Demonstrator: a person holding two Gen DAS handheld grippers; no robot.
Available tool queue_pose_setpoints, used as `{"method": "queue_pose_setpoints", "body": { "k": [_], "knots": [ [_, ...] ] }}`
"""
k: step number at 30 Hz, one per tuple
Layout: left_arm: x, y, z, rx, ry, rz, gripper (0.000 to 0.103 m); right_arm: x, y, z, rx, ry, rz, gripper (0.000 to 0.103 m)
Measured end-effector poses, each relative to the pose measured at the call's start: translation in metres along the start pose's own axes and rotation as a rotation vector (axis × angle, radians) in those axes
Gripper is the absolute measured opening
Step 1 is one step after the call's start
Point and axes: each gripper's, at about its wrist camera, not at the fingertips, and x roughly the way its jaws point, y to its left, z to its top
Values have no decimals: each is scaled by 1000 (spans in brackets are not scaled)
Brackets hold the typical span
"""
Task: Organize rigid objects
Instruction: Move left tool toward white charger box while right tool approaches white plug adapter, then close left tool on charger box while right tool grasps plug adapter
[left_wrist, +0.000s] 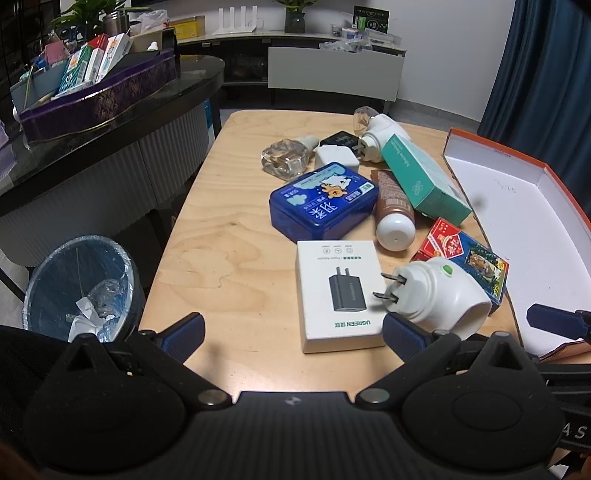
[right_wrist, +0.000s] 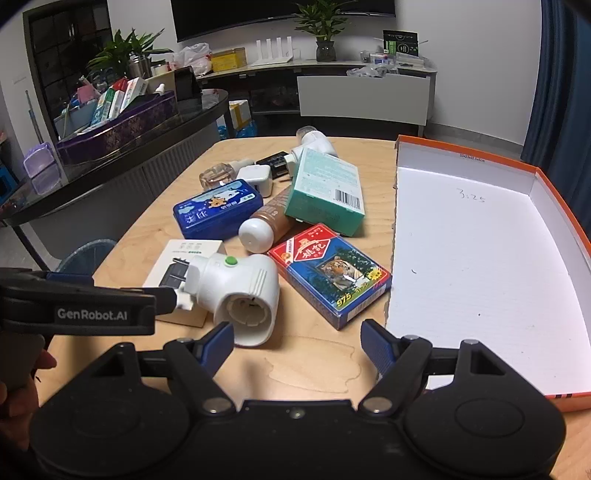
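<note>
White plug-in vaporizer (right_wrist: 242, 291) lies low centre-left of the right wrist view, half on the white charger box (left_wrist: 338, 291), beside the card pack (right_wrist: 330, 273) on the worktop (left_wrist: 229, 236); orange-rimmed box lid (right_wrist: 480, 258) sits empty at right. It looks light, hard and slick plastic, likely best pinched across the ribbed barrel, not the prongs. Left gripper (left_wrist: 293, 334) and right gripper (right_wrist: 297, 341) both have fingers spread and hold nothing; the vaporizer's underside and the pile's back items are hidden.
</note>
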Motion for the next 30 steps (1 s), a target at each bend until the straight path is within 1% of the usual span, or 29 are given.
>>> {"method": "queue_pose_setpoints", "body": {
  "k": [18, 30],
  "knots": [
    [3, 2, 0, -9, 2, -2, 103, 4, 6, -1, -37, -6, -5, 89],
    [3, 6, -1, -25, 1, -3, 103, 8, 9, -2, -42, 5, 8, 89]
  ]
}}
